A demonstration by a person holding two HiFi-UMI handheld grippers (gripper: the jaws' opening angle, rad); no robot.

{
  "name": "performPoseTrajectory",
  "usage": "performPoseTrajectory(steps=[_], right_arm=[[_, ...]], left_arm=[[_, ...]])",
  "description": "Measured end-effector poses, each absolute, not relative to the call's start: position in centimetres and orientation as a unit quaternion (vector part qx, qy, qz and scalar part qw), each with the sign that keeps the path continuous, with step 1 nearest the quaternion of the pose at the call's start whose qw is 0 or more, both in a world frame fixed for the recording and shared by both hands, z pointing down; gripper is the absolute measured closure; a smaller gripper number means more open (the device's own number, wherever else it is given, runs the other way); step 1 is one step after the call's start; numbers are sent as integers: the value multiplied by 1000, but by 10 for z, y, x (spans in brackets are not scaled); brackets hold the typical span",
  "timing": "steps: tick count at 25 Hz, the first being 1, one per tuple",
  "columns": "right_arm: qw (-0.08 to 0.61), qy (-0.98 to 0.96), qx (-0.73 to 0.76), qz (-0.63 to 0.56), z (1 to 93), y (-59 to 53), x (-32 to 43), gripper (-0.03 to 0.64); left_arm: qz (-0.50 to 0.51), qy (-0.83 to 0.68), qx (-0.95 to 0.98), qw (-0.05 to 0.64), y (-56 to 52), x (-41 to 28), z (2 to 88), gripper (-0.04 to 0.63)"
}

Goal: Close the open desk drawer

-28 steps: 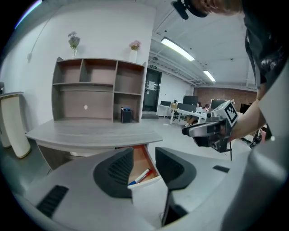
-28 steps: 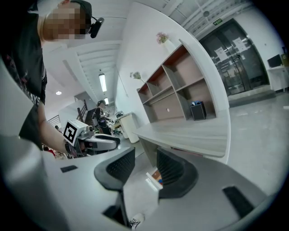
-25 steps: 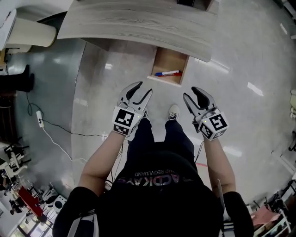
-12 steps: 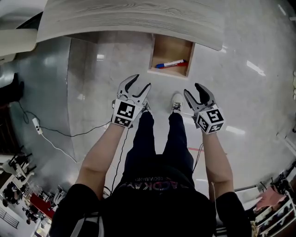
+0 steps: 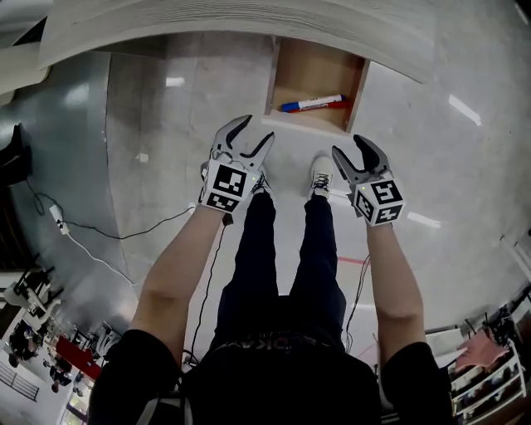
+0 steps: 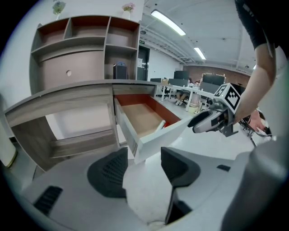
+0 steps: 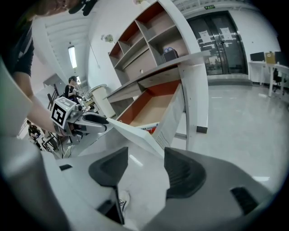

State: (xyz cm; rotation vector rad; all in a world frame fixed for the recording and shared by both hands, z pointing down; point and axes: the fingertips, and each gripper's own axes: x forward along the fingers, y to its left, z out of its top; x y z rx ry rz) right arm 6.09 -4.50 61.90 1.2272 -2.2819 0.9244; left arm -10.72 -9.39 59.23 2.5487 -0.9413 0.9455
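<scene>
The wooden drawer [image 5: 319,80] stands pulled out from under the grey desk [image 5: 207,25], and a red-and-blue marker [image 5: 314,104] lies inside it. Its white front panel [image 5: 307,125] faces me. My left gripper [image 5: 254,133] hovers just short of the panel's left end; its jaws are opening with nothing between them. My right gripper [image 5: 352,149] hangs off the panel's right corner, jaws also opening and empty. In the left gripper view the drawer front [image 6: 158,137] lies just beyond my left gripper [image 6: 143,169]. In the right gripper view the panel's edge [image 7: 135,133] sits beyond my right gripper [image 7: 145,169].
My shoes [image 5: 321,176] and legs stand on the glossy floor right before the drawer. A cable with a plug [image 5: 58,217] trails at the left. A shelf unit [image 6: 86,49] rises on the desk. The desk's white leg [image 7: 196,99] stands right of the drawer.
Both grippers have sunk and come closer to the drawer front, and their jaws have spread wider. The drawer now looks nearer and larger in the head view.
</scene>
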Motion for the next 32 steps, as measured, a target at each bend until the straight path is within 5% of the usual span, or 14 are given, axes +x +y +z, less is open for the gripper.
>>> performPoseTrajectory(steps=[23,32], right_arm=[[212,-813,447,309,663,-89,51,364],[182,-804,468,318,637,-78,50,391]], left_arm=[[318,-333,880,120,-126,-92,634,371],[291,-343,886,111,-116,-91,607,420]])
